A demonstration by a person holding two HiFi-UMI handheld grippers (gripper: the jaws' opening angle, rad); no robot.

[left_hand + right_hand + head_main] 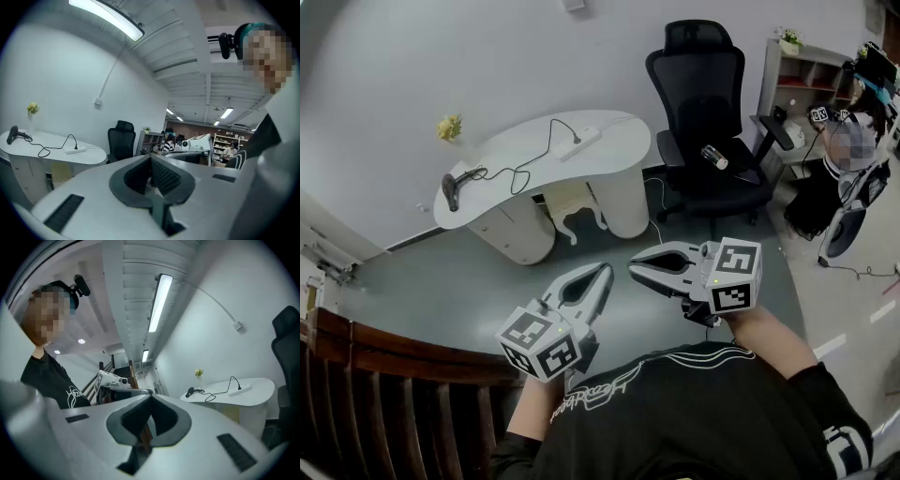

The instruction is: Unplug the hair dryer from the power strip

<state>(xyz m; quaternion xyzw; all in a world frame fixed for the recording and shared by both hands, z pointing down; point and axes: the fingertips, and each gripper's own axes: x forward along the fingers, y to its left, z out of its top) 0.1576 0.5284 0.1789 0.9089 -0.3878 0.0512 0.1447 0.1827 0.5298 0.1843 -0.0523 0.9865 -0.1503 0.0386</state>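
Observation:
A black hair dryer point(450, 190) lies at the left end of a white curved table point(511, 192), far ahead of me. Its black cord loops across the top to a plug in a white power strip point(580, 142) near the table's middle. The left gripper view shows the dryer point(12, 134) and the strip point(75, 150) at far left; the right gripper view has the dryer point(190, 392) and the strip point(240, 390) at right. My left gripper point(605, 270) and right gripper point(634, 266) are held close to my chest, tips nearly meeting, both shut and empty, well short of the table.
A black office chair point(705, 131) with a small can on its seat stands right of the table. A yellow flower point(448, 127) sits at the table's back left. A wooden railing point(356, 375) runs along the lower left. A seated person point(848, 169) and shelves point(811, 75) are at far right.

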